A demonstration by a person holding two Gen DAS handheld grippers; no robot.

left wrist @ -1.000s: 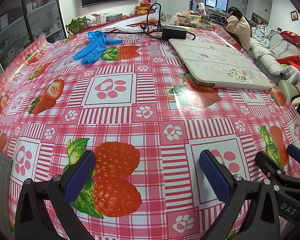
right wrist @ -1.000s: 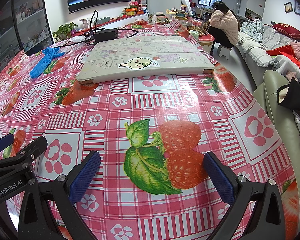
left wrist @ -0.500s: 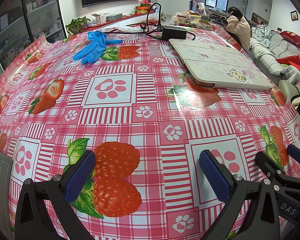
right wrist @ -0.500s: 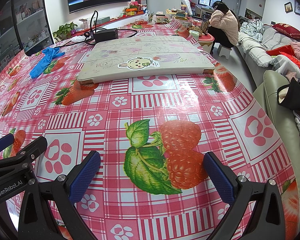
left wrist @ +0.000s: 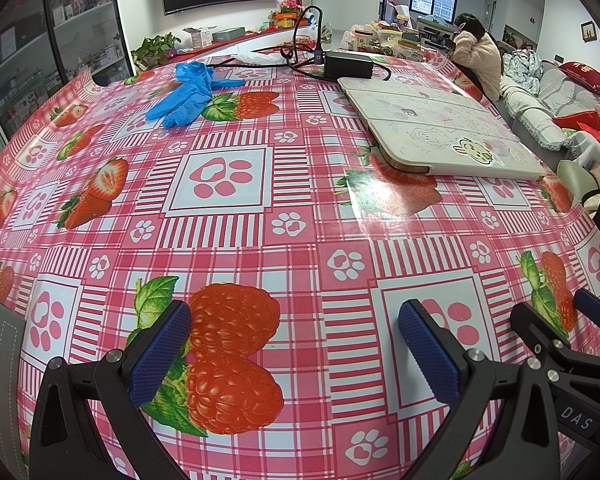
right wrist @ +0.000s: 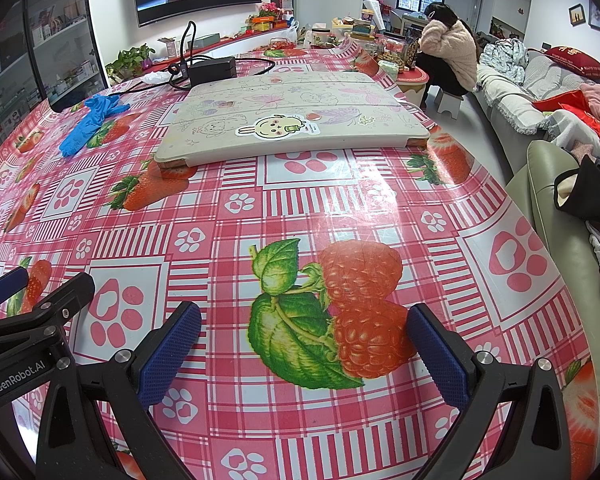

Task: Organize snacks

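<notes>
Both grippers, left (left wrist: 294, 350) and right (right wrist: 304, 354), gape wide at bottom centre, holding nothing. Gloves (left wrist: 188, 94) lie upper left on the tablecloth (left wrist: 300, 208).

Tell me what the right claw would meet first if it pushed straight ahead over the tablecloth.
Probably the cream tablet case lying flat ahead of the open right claw. Only bare tablecloth lies between them, though the fisheye view leaves depth unclear.
</notes>
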